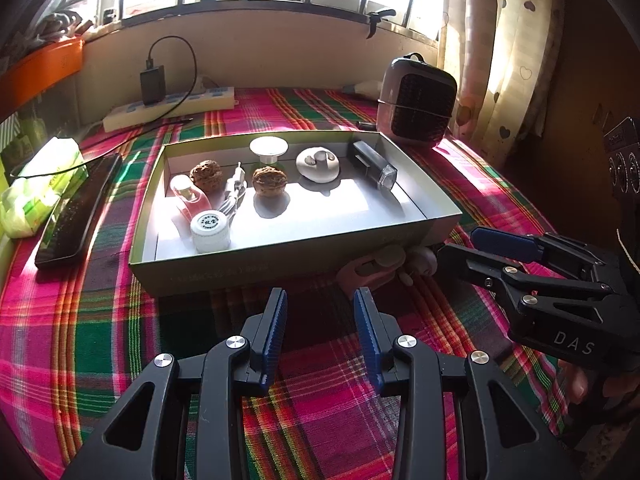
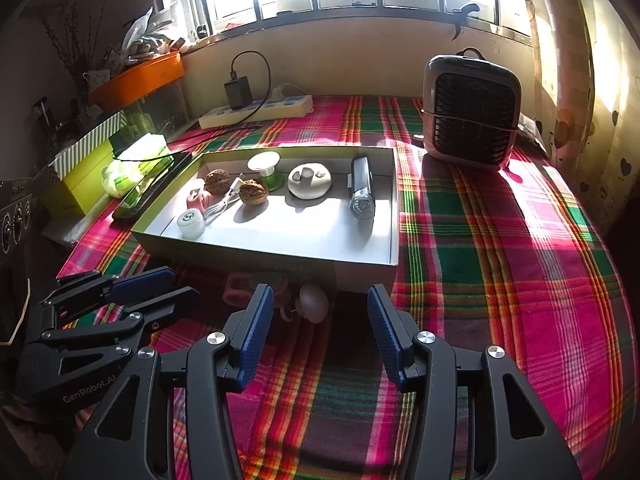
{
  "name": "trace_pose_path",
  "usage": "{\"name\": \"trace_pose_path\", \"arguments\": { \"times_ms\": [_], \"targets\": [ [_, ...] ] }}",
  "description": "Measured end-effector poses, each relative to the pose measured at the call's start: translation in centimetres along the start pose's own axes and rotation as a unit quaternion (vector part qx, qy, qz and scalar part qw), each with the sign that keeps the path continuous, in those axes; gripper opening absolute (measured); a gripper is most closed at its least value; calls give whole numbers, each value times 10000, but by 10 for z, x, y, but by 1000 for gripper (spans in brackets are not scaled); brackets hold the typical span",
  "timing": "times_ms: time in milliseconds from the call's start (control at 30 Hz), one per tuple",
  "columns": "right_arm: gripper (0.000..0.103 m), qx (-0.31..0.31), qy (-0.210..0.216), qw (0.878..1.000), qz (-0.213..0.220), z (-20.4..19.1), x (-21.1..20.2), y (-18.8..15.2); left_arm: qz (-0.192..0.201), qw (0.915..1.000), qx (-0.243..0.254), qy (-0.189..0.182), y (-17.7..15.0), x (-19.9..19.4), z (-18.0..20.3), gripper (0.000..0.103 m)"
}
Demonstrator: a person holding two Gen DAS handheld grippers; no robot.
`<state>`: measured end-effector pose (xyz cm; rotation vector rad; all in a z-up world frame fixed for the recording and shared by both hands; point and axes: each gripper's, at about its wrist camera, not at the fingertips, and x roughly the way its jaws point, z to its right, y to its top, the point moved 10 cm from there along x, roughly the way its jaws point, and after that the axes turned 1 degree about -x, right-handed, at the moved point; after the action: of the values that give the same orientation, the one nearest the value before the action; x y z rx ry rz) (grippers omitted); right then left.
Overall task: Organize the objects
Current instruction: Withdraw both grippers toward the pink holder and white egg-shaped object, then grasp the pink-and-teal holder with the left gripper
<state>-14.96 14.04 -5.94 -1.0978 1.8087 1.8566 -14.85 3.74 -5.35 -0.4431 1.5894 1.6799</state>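
Left wrist view: left gripper [image 1: 320,300] and right gripper [image 1: 464,246] both parted, holding nothing, above plaid cloth [image 1: 320,380]; shallow box [image 1: 280,258] ahead holds two walnuts [image 1: 269,181], white jar [image 1: 210,230], earbud case [image 1: 318,164]. Pink item [image 1: 366,274] and pale egg-shaped item [image 2: 314,302] lie outside, against box's near wall.

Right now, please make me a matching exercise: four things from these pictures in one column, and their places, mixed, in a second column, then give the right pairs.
Things:
1. walnuts
2. heater
3. charger
4. egg

Places:
A. plugged into the power strip by the wall
B. on the cloth, beyond the box's far right corner
C. inside the box
D. on the cloth, in front of the box's near wall

Pairs: 1-C, 2-B, 3-A, 4-D
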Motion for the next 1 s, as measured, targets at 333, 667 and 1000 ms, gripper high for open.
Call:
{"name": "trace_pose_path", "arguments": {
  "times_ms": [333, 667, 1000],
  "targets": [
    [51, 210, 6, 9998, -52, 17, 1, -6, -82, 9994, 325, -122, 8, 15, 18, 34],
    [51, 286, -87, 9995, -84, 29, 1, -9, -266, 9974, 657, -151, 8, 31, 31, 34],
    [51, 374, -98, 9992, -138, 36, 1, -13, -431, 9952, 810, -343, 2, 35, 47, 34]
  ]
}}
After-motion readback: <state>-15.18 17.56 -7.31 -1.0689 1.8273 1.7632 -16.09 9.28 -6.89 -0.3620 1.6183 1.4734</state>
